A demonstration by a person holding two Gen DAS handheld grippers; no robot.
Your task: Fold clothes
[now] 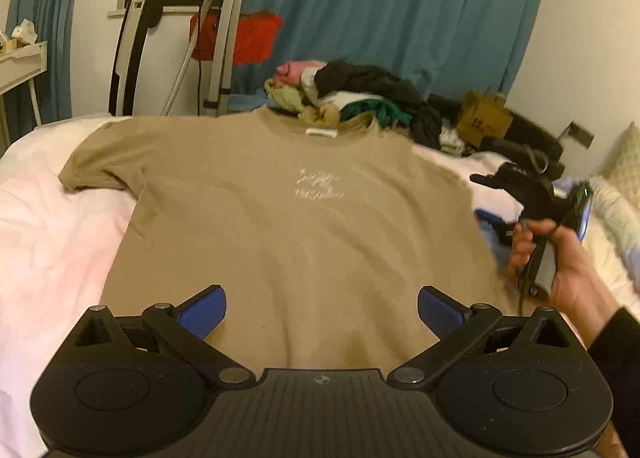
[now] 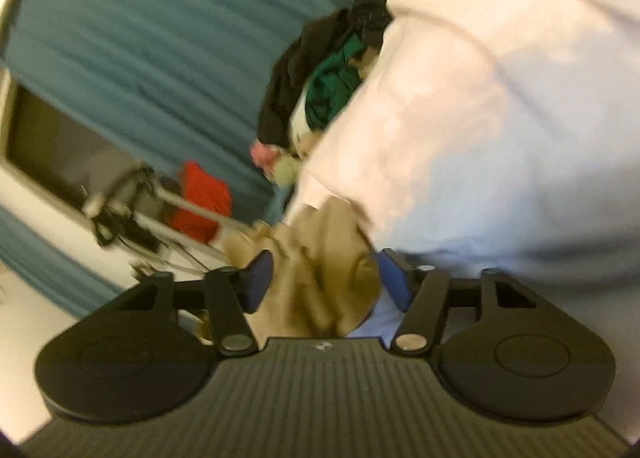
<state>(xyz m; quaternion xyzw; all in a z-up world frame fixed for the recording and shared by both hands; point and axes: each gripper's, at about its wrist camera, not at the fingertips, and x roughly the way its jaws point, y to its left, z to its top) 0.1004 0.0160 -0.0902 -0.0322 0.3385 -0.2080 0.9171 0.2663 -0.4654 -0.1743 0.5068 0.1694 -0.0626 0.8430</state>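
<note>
On the bed (image 1: 48, 225), a tan T-shirt (image 1: 288, 225) lies spread face up, collar toward the heap of unfolded clothes (image 1: 360, 93).

The left claw (image 1: 322, 310) hangs spread wide above the shirt's hem, gripping nothing. The right claw (image 2: 320, 278), held in the person's right hand (image 1: 560, 270) at the shirt's right edge, has bunched tan fabric between its blue pads (image 2: 258, 278); the jaws look partly apart, and blur keeps me from telling whether they pinch the cloth. The shirt is judged light, limp and prone to sag and wrinkle, so it is best taken at a sleeve, shoulder seam or hem corner. Its right sleeve is hidden behind the right claw, the chest print is unreadable, and the right wrist view is smeared by motion.
</note>
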